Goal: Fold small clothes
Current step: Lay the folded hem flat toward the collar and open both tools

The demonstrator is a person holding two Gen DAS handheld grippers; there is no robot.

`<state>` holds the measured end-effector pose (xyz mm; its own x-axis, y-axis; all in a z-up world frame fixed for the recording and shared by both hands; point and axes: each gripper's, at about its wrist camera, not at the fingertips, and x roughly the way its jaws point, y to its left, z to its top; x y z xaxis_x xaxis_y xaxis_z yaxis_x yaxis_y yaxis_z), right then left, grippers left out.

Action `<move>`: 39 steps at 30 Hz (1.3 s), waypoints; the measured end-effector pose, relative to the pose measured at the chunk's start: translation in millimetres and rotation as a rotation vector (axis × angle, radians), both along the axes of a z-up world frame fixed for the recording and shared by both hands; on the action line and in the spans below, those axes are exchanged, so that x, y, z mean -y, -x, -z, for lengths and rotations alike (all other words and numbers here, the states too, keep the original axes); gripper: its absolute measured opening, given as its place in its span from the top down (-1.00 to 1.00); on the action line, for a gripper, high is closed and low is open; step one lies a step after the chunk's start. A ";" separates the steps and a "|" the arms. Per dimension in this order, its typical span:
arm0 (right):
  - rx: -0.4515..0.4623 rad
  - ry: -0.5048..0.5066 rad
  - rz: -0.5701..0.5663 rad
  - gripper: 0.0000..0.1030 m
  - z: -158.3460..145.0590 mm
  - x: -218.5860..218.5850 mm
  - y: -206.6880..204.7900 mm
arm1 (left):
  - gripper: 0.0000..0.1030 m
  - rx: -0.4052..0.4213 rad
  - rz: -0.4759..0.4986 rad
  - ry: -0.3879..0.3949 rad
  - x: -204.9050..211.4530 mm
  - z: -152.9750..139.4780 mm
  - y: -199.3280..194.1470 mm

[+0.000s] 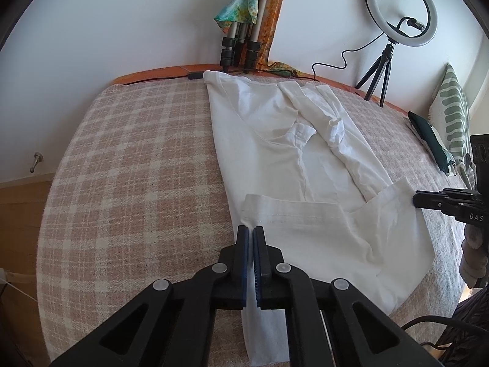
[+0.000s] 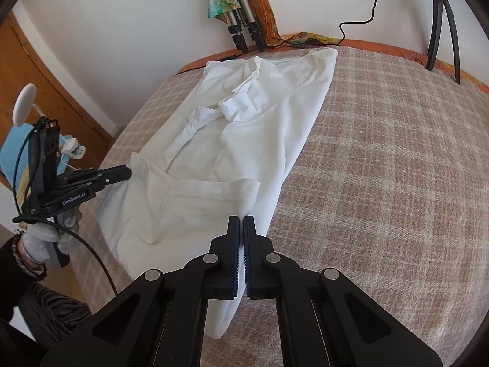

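Note:
A white t-shirt (image 1: pixel 275 140) lies lengthwise on the plaid blanket, sleeves folded in over the middle; it also shows in the right wrist view (image 2: pixel 244 140). Its near hem is folded up over the body. My left gripper (image 1: pixel 250 229) is shut on the hem's left corner, with cloth between the pads. My right gripper (image 2: pixel 240 218) is shut on the hem's right corner. The right gripper (image 1: pixel 417 199) shows at the right edge of the left wrist view, the left gripper (image 2: pixel 128 172) at the left of the right wrist view.
The pink and cream plaid blanket (image 1: pixel 137 159) covers the bed. A ring light on a small tripod (image 1: pixel 397 15), folded tripod legs with scarves (image 1: pixel 241 42) and a cable stand along the far wall. A green patterned pillow (image 1: pixel 452 113) lies at the right.

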<state>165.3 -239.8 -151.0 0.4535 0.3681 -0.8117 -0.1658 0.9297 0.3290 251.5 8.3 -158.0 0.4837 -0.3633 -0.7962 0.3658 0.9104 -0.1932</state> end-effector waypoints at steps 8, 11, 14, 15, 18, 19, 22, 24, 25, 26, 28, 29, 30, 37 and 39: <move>-0.040 -0.011 0.028 0.99 14.0 11.6 -7.0 | 0.69 -0.041 -0.019 0.007 -4.7 18.3 -5.8; -0.020 -0.040 0.026 0.97 6.2 13.4 -9.1 | 0.32 0.011 -0.023 0.035 -7.0 4.2 -1.9; -0.038 -0.093 0.031 0.97 9.7 14.5 -17.6 | 0.32 0.047 0.006 0.021 0.1 -3.3 -3.0; -0.050 -0.100 0.025 0.96 12.8 12.9 -21.1 | 0.32 0.047 0.012 0.020 2.5 -3.2 -4.6; -0.056 -0.073 0.008 0.78 18.3 4.3 -29.1 | 0.28 0.033 0.044 -0.003 10.8 2.4 -9.7; -0.053 -0.064 0.004 0.61 18.7 1.7 -29.8 | 0.28 0.036 0.048 -0.010 12.9 4.0 -9.9; -0.042 -0.062 -0.012 0.26 17.8 -3.4 -28.7 | 0.30 0.042 0.068 -0.027 18.0 6.9 -9.4; -0.029 -0.037 -0.030 0.26 16.3 -9.0 -27.0 | 0.35 0.050 0.064 -0.037 19.0 7.8 -9.3; -0.020 -0.030 -0.035 0.26 16.2 -10.4 -26.1 | 0.39 0.048 0.061 -0.035 18.6 8.3 -10.2; -0.021 -0.026 -0.041 0.26 16.8 -11.8 -25.7 | 0.42 0.043 0.059 -0.031 18.0 9.1 -11.1; -0.018 -0.018 -0.043 0.29 17.7 -11.6 -24.6 | 0.51 0.036 0.056 -0.027 16.7 10.6 -12.6; -0.019 -0.018 -0.044 0.29 18.3 -11.8 -24.7 | 0.52 0.033 0.054 -0.027 15.7 11.4 -13.3; -0.020 -0.015 -0.045 0.29 19.0 -11.2 -25.1 | 0.52 0.033 0.047 -0.033 15.0 12.1 -14.3; -0.010 0.006 -0.037 0.29 19.5 -11.1 -27.1 | 0.52 0.031 0.037 -0.026 14.9 14.3 -17.2; -0.004 0.031 -0.041 0.59 19.3 -15.8 -25.4 | 0.70 0.031 0.042 -0.025 16.9 14.6 -16.0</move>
<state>190.7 -223.9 -170.3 0.4353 0.3607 -0.8249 -0.2023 0.9320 0.3007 267.5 -8.6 -172.6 0.4930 -0.3642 -0.7902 0.4091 0.8985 -0.1589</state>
